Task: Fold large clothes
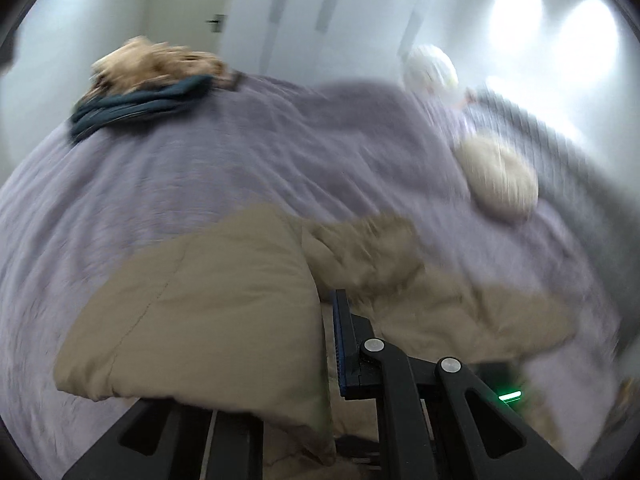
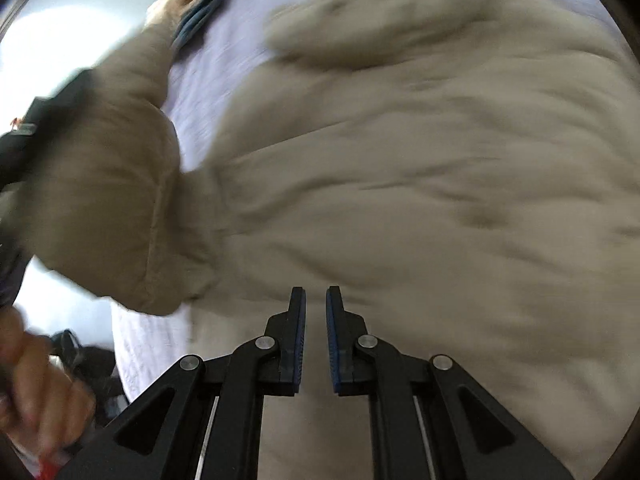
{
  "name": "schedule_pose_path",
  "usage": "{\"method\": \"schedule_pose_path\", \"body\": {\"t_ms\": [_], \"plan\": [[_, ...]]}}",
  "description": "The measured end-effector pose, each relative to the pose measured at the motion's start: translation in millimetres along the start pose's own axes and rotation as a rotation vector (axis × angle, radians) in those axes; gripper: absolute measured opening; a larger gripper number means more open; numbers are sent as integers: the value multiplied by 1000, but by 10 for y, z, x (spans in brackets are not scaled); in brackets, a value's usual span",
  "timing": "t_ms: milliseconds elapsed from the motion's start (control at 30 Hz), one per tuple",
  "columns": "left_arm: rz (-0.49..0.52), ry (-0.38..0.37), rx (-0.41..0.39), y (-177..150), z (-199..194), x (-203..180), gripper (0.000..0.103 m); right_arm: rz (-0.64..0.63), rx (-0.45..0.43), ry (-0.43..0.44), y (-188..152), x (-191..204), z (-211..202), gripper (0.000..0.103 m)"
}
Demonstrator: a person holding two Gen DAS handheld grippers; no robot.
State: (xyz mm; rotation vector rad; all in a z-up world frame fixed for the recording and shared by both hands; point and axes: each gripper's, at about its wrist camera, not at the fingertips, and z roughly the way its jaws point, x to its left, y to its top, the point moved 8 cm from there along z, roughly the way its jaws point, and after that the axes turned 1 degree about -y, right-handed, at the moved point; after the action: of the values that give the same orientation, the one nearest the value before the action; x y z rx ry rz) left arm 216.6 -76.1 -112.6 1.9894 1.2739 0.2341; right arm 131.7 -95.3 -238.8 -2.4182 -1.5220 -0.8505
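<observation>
A large beige padded jacket (image 2: 420, 184) lies on a lilac bedspread (image 1: 200, 168). In the left wrist view my left gripper (image 1: 326, 344) is shut on a fold of the jacket's sleeve (image 1: 208, 304), which drapes over and hides the left finger; the right finger (image 1: 344, 340) shows. The fur-trimmed hood (image 1: 372, 248) lies just beyond. In the right wrist view my right gripper (image 2: 316, 320) hovers over the jacket body with a narrow gap between its jaws and nothing in it. The raised sleeve (image 2: 116, 208) and the left gripper (image 2: 36, 128) show at the left.
A pile of tan and dark blue clothes (image 1: 152, 80) lies at the bed's far left. A cream round cushion (image 1: 496, 176) and a white one (image 1: 430, 66) lie at the right by a grey headboard (image 1: 560, 140). White wardrobe doors (image 1: 320, 16) stand behind.
</observation>
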Motion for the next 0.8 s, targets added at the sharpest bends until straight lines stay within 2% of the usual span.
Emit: {"method": "schedule_pose_path", "body": {"t_ms": [100, 233, 267, 300, 333, 367, 433, 500, 567, 600, 633, 667, 700, 800], "plan": [[126, 69, 120, -311, 514, -374, 13, 47, -32, -60, -17, -496, -309, 11], [172, 134, 250, -719, 929, -487, 13, 82, -58, -105, -86, -884, -542, 11], [169, 141, 266, -798, 965, -476, 18, 90, -62, -104, -102, -947, -620, 11], [155, 142, 279, -862, 992, -475, 29, 93, -66, -106, -97, -999, -641, 12], [128, 117, 290, -911, 1003, -493, 63, 91, -68, -111, -95, -1068, -633, 12], [93, 77, 277, -932, 954, -517, 75, 88, -70, -114, -96, -1111, -665, 12], [98, 49, 252, -931, 852, -568, 75, 83, -71, -114, -84, -1117, -696, 12], [137, 54, 268, -955, 736, -591, 75, 69, -72, -122, -61, -1105, -712, 12], [139, 50, 228, -920, 511, -576, 75, 31, -84, -150, -167, -1160, -830, 12], [127, 53, 200, -889, 357, -520, 75, 0, -95, -167, -128, -1096, -850, 20], [111, 69, 175, -854, 218, -429, 75, -26, -106, -173, -221, -1144, -974, 43], [90, 91, 150, -833, 100, -322, 75, -67, -124, -184, -206, -1064, -1022, 59], [56, 136, 123, -838, -69, -146, 76, -115, -152, -189, -160, -929, -1051, 83], [-40, 237, 103, -956, -356, 309, 76, -265, -184, -191, -97, -548, -1062, 85]]}}
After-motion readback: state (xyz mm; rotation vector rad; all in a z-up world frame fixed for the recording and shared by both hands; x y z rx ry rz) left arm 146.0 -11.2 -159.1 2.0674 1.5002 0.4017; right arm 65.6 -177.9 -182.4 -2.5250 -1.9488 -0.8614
